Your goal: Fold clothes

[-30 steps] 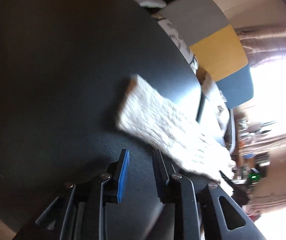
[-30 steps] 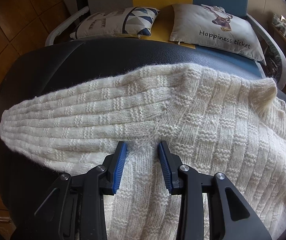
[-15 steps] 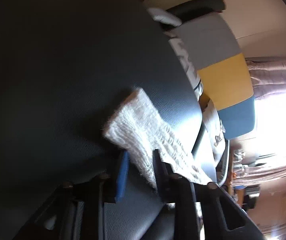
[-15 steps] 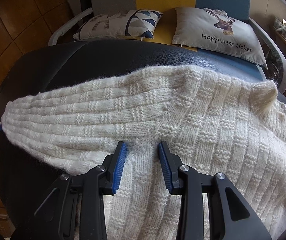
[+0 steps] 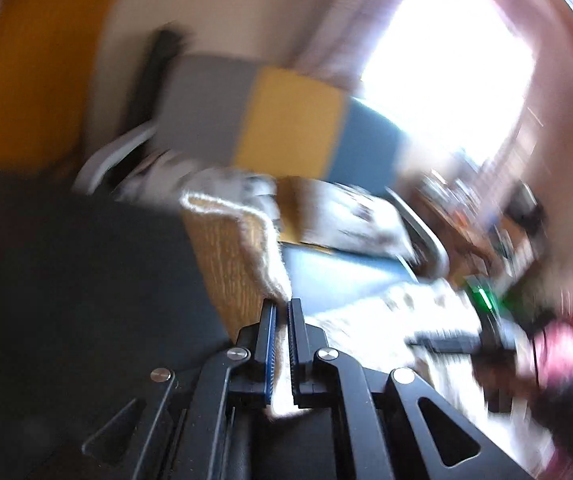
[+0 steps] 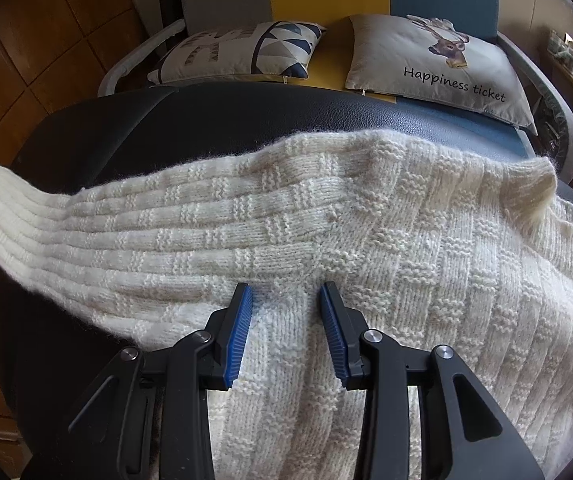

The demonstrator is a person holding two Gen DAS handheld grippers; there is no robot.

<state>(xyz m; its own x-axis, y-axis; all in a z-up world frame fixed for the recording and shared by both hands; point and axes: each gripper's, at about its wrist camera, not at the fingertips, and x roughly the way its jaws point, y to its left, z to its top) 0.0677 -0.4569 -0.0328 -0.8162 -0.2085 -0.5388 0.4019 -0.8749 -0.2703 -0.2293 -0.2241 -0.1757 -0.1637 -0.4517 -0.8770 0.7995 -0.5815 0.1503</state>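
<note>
A cream knitted sweater (image 6: pixel 366 248) is spread across a black leather surface (image 6: pixel 214 120), in front of a sofa with two cushions. The cuff of its sleeve (image 5: pixel 242 240) is pinched between the pressed-together jaws of the left gripper (image 5: pixel 282 312) and is seen raised clear of the surface; that view is heavily blurred. The right gripper (image 6: pixel 286 300) is held with jaws spread, tips resting on the knit near the armpit, nothing clamped. It is judged that the body could be dragged out of line if the sleeve is pulled across, since the sweater is only pressed, not gripped, and the loose cuff could slip free.
</note>
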